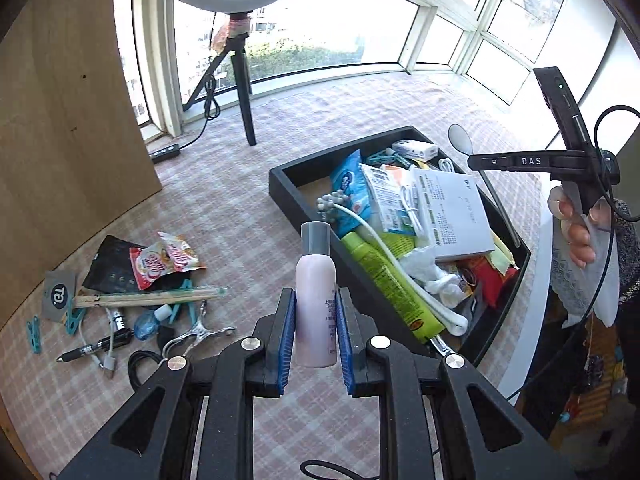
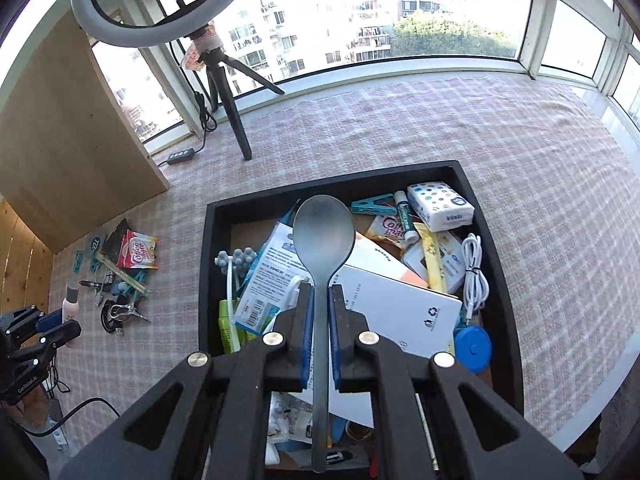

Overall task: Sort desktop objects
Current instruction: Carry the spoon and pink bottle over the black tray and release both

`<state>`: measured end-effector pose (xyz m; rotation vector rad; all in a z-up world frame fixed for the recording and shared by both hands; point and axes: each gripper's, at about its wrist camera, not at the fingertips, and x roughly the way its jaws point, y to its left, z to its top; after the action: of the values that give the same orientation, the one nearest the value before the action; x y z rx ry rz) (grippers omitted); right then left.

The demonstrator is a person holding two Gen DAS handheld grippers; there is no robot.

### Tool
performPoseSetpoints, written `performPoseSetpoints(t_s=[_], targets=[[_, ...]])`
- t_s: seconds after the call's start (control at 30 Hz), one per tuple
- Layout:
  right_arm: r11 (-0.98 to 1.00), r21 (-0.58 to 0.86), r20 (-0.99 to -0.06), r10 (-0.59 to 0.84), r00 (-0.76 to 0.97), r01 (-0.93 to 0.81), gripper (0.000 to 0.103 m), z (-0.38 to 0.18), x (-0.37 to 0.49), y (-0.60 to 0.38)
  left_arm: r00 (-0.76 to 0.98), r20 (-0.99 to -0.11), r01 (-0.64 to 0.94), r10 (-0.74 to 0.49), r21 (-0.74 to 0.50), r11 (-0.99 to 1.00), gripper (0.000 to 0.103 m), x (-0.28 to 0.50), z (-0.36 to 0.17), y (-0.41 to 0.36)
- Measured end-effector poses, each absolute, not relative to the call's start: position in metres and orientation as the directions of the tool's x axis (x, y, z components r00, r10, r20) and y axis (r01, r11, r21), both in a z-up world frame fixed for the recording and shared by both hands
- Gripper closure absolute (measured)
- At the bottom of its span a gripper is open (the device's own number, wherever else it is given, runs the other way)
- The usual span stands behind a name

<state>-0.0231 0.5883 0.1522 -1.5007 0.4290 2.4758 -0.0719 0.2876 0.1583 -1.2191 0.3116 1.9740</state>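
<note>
Pale pink spray bottle (image 1: 316, 296): upright, clamped between the blue pads of the left gripper (image 1: 316, 320), above the checked tablecloth (image 1: 248, 208). Grey spoon (image 2: 323, 256): handle pinched in the right gripper (image 2: 320, 320), bowl over the black tray (image 2: 496, 248). Tray contents: white box (image 2: 400, 304), tissue pack (image 2: 440, 204), white cable (image 2: 476, 272), blue tape measure (image 2: 474, 346), green tube (image 1: 384, 276).

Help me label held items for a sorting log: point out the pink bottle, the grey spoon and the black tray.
pink bottle (image 1: 316, 296), left wrist view, on its body.
grey spoon (image 2: 324, 232), right wrist view, on its bowl.
black tray (image 2: 332, 182), right wrist view, on its far wall.
</note>
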Motion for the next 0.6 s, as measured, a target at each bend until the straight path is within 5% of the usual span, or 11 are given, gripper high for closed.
performPoseSetpoints(t_s=[0.4, 0.47, 0.5, 0.53, 0.6], targets=[[-0.882, 0.118, -0.901, 0.097, -0.422, -0.455, 0.095, 0.132, 0.033, 0.658, -0.057, -0.831, -0.848, 0.554, -0.252, -0.466, 0.084, 0.004, 0.157, 0.406], [-0.889, 0.113, -0.909, 0.088, -0.407, -0.443, 0.089, 0.131, 0.031, 0.659, -0.065, -0.843, -0.849, 0.534, -0.235, -0.473, 0.059, 0.007, 0.158, 0.416], [-0.884, 0.099, -0.914, 0.101, -0.394, -0.456, 0.074, 0.131, 0.03, 0.659, -0.065, -0.841, -0.845, 0.538, -0.24, -0.479, 0.044, 0.005, 0.159, 0.417], [-0.884, 0.1, -0.907, 0.108, -0.407, -0.458, 0.063, 0.133, 0.031, 0.658, -0.07, -0.834, -0.842, 0.547, -0.244, -0.481, 0.044, 0.005, 0.16, 0.416], [-0.885, 0.094, -0.895, 0.125, -0.428, -0.457, 0.062, 0.138, 0.031, 0.654, -0.088, -0.838, -0.841, 0.539, -0.228, -0.49, 0.044, 0.002, 0.162, 0.415]])
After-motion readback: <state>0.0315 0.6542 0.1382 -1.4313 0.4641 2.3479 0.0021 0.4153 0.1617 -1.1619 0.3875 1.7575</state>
